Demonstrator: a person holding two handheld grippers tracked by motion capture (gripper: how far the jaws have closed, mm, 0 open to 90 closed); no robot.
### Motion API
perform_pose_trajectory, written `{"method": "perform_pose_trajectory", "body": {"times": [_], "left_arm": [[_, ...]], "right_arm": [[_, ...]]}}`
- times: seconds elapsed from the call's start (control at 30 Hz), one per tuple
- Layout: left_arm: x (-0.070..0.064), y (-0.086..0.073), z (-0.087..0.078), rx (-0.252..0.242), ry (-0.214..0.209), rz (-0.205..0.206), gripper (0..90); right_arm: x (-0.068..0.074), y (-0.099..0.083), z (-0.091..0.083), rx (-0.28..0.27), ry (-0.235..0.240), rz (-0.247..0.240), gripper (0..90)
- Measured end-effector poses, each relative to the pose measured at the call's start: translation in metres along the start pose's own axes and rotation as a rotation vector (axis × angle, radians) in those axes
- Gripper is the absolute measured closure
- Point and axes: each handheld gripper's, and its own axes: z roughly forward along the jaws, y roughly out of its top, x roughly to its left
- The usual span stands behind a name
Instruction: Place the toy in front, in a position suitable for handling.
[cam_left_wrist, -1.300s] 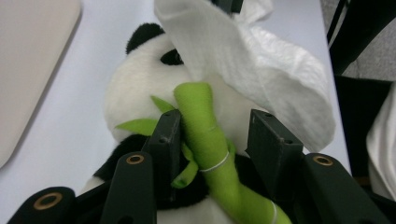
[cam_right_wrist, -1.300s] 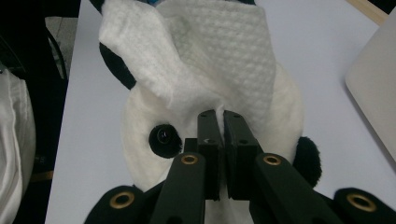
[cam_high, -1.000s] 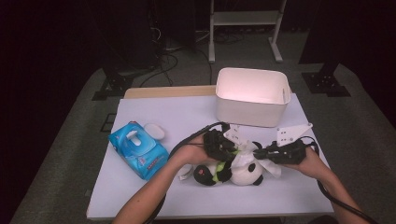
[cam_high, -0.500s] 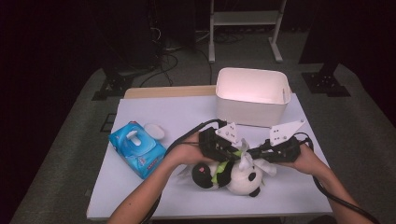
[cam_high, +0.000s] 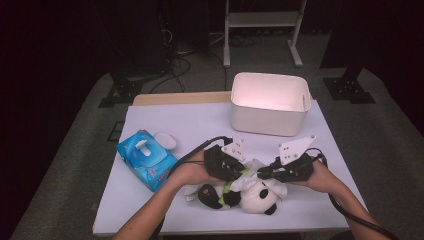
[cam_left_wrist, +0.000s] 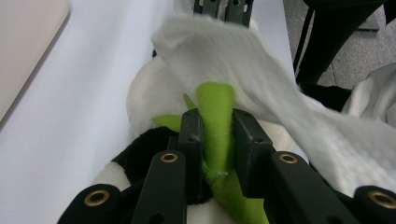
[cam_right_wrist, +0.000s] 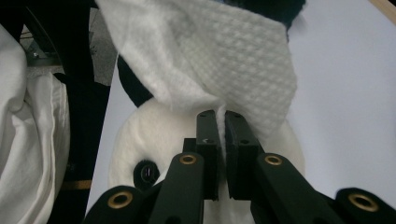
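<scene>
A: Where is the toy?

B: The plush panda (cam_high: 252, 196) lies on its side at the near edge of the table (cam_high: 200, 125), a little right of the middle, white head to the right and black limbs to the left.

A: And the left gripper (cam_high: 239, 172)?

B: It sits over the panda's neck. In the left gripper view its jaws are nearly shut on the green scarf (cam_left_wrist: 215, 122), with the green strip pinched between them.

A: The right gripper (cam_high: 263, 173)?

B: It reaches in from the right and meets the left one just above the toy. In the right gripper view the jaws are closed to a thin slit on a white wipe (cam_right_wrist: 219, 56), and a fold of the sheet runs down between them. The wipe drapes over the panda's head.

A: What else is on the table?

B: A blue pack of wipes (cam_high: 146, 159) lies to the left, well apart from the panda, its round white lid flipped open toward the far side. A white bin (cam_high: 269, 104) stands at the far right.
</scene>
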Motion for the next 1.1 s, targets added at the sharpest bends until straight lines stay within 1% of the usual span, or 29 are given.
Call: {"method": "perform_pose_trajectory", "body": {"times": [0.07, 0.1, 0.17, 0.27, 0.37, 0.47, 0.53, 0.7, 0.87, 0.93, 1.07, 1.1], "left_arm": [[0.0, -0.001, 0.0, -0.003, -0.002, -0.002, 74.0], [0.0, -0.001, 0.001, -0.005, -0.004, -0.002, 73.7], [0.001, 0.0, 0.002, -0.004, -0.007, 0.0, 73.4], [0.001, 0.001, 0.005, 0.008, -0.011, 0.003, 72.6], [0.001, 0.002, 0.006, 0.014, -0.008, 0.008, 72.1], [0.001, 0.003, 0.006, 0.019, -0.011, 0.006, 71.9], [0.001, 0.003, 0.006, 0.019, -0.01, 0.006, 71.7], [0.001, 0.002, 0.006, 0.02, -0.012, 0.009, 71.5], [0.001, 0.003, 0.006, 0.021, -0.012, 0.01, 71.4], [0.0, 0.003, 0.006, 0.021, -0.012, 0.009, 71.3], [0.0, 0.003, 0.007, 0.021, -0.011, 0.008, 71.0], [0.0, 0.003, 0.008, 0.022, -0.014, 0.009, 70.9]], "right_arm": [[0.001, -0.006, -0.003, 0.026, -0.014, 0.001, 84.8], [0.001, -0.009, -0.005, 0.026, -0.012, 0.011, 84.8], [0.002, -0.013, -0.009, 0.035, -0.024, 0.025, 84.2], [0.004, -0.012, -0.011, 0.02, -0.023, 0.032, 80.1], [0.006, -0.006, -0.014, -0.004, -0.015, 0.013, 76.2], [0.008, -0.001, -0.018, -0.015, -0.02, 0.003, 71.3], [0.008, 0.0, -0.022, -0.024, -0.022, 0.007, 69.8], [0.009, -0.005, -0.032, -0.036, -0.043, 0.022, 66.3], [0.007, -0.018, -0.039, -0.02, -0.07, 0.056, 63.8], [0.006, -0.026, -0.04, -0.016, -0.07, 0.081, 62.5], [0.003, -0.04, -0.033, 0.027, -0.068, 0.117, 61.1], [0.003, -0.043, -0.03, 0.029, -0.067, 0.128, 61.6]]}}
